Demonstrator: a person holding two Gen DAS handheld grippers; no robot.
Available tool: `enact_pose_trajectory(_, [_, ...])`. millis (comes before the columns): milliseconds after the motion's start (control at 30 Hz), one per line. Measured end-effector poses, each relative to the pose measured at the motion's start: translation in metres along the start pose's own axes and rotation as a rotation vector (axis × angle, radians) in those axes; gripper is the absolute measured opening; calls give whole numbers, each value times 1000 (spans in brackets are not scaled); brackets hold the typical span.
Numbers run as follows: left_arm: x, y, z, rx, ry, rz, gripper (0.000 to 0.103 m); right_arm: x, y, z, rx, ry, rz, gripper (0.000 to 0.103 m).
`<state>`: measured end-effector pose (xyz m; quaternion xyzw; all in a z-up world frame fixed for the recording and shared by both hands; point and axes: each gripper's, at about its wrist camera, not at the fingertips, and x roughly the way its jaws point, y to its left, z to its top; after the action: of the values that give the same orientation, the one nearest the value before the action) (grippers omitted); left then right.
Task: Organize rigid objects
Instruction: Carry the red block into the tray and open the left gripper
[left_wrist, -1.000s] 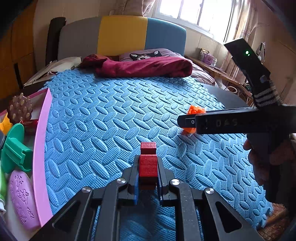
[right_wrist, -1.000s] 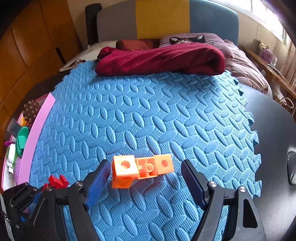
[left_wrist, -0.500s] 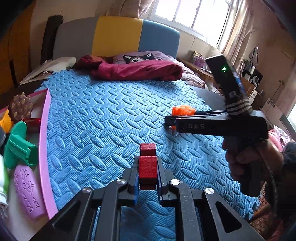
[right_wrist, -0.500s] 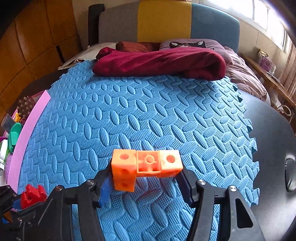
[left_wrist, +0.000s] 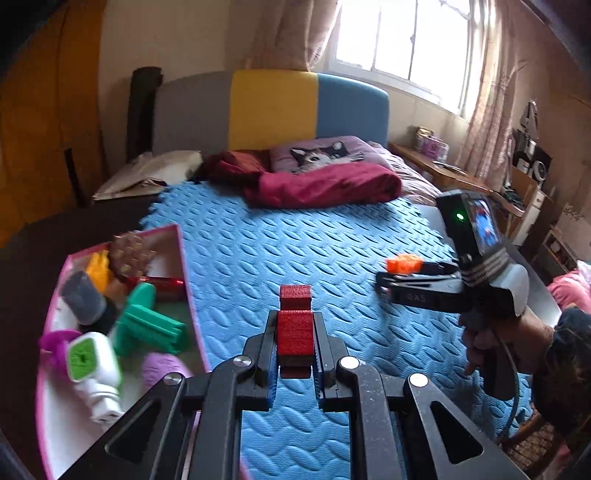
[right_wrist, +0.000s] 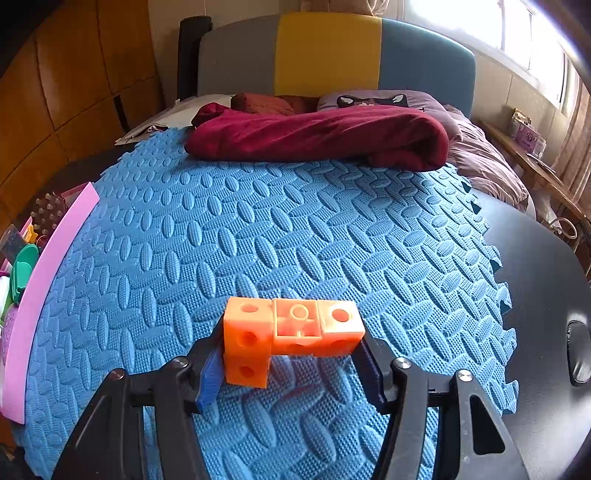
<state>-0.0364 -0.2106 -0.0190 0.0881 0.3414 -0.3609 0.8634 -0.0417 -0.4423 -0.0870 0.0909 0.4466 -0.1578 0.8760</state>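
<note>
Blocks (right_wrist: 291, 334), orange, cube-jointed, round-holed

A red block (left_wrist: 294, 330), an orange block (right_wrist: 291, 334), a blue oval-embossed mat (right_wrist: 295, 229), a pink-rimmed box (left_wrist: 186, 280), and a maroon blanket (right_wrist: 317, 134).

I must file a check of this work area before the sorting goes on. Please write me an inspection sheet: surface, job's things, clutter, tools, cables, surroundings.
Surface: blue foam mat laid on a dark table.
Job's things: red block in the left tool; orange block piece in the right tool; pink box at the mat's left edge.
Clutter: green toy, brown spiky ball and other small toys inside the box.
Tools: left tool shut on the red block; right tool shut on the orange block piece.
Cables: one cable under the right hand.
Surroundings: maroon blanket, cat pillow, window.
</note>
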Motion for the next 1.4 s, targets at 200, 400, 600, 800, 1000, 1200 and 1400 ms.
enact_pose_trajectory(200, [-12, 25, 2, -30, -15, 72, 15, 0, -1, -2, 3, -13, 0, 62])
enact_pose_trajectory(400, [-21, 39, 1, -48, -25, 105, 15, 0, 0, -1, 2, -15, -5, 62])
enact_pose_trajectory(600, [-25, 57, -2, -75, -23, 132, 15, 0, 0, -2, 1, -15, -5, 62])
enact_pose_trajectory(800, [-28, 72, -7, -104, -19, 155, 15, 0, 0, -2, -1, -16, -9, 62])
enact_pose_trajectory(1000, [-32, 89, -13, -127, -12, 175, 15, -1, 1, -2, -4, -17, -12, 62])
enact_pose_trajectory(1200, [-42, 126, -27, -185, 6, 213, 15, -1, 1, -2, -3, -17, -11, 62])
enact_pose_trajectory(1400, [-56, 168, -50, -246, 33, 264, 15, -1, 1, -2, -4, -18, -12, 62])
